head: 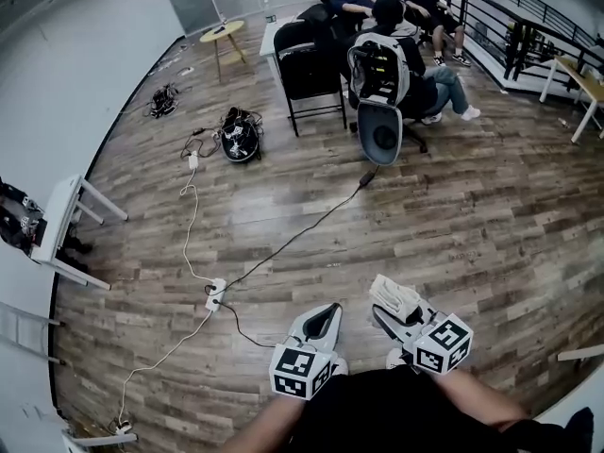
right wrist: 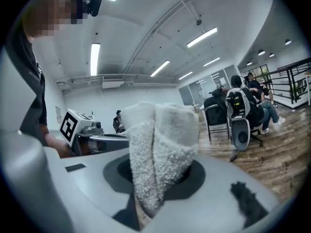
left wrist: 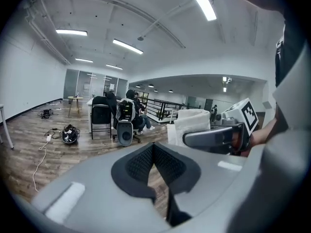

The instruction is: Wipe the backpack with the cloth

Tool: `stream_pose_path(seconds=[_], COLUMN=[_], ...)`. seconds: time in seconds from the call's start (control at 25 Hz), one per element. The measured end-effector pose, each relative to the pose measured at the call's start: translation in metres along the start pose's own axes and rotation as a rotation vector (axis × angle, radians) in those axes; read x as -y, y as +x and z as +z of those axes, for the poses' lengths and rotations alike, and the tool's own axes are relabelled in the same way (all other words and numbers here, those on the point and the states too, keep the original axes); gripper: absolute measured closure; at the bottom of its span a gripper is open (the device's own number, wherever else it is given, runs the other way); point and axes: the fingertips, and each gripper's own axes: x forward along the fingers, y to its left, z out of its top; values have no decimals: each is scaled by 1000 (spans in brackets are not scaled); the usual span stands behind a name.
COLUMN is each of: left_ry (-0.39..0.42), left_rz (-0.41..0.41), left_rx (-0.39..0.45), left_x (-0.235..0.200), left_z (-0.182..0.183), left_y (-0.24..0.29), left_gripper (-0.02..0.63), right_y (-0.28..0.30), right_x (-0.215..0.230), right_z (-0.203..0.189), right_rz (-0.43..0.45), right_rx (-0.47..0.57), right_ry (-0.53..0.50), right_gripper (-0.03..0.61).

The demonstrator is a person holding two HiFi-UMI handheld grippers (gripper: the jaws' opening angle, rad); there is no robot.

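Note:
My right gripper (head: 396,311) is shut on a folded white terry cloth (head: 394,295), which sticks up between the jaws in the right gripper view (right wrist: 160,144). My left gripper (head: 323,319) is held beside it, its jaws pressed together on nothing (left wrist: 153,148). Both are low over the wooden floor, close to my body. The backpack (head: 378,68), grey and black with a yellow-green patch, hangs on the back of a grey office chair (head: 379,132) across the room. It also shows small in the left gripper view (left wrist: 125,110) and the right gripper view (right wrist: 238,104).
A black folding chair (head: 311,75) stands left of the backpack, with seated people behind. A power strip (head: 215,293) and cables run over the floor in front of me. A black bundle (head: 241,136) lies further left. A white table (head: 58,217) stands at left, a railing (head: 528,26) at back right.

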Motion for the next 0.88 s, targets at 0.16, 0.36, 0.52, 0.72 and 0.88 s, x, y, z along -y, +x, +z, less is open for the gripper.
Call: stream_pose_path(seconds=[0.16,0.36,0.52,0.72,0.88], left_ry=[2,2,12,24,34], left_rz=[-37,-114,-173,-210,-234], left_rx=[0,-12,-24,-33,-39], left_x=[-11,-8,0,1,0], left_z=[-3,-16,-25,-35,-39], left_y=[-7,-16,-17,-24,-31], left_gripper=[607,607,607,607,607], right_y=[13,19,16,9,12], right_x=[-14,-32,-41,-44,-51], right_z=[-2,-11,-22,-38,-43], right_rz=[-22,-74,-111,-171,-195], right_rx=[-1,2,-10,-11,-4], right_ry=[-20,-37,-33,8,23], right_gripper=[486,486,486,486,486])
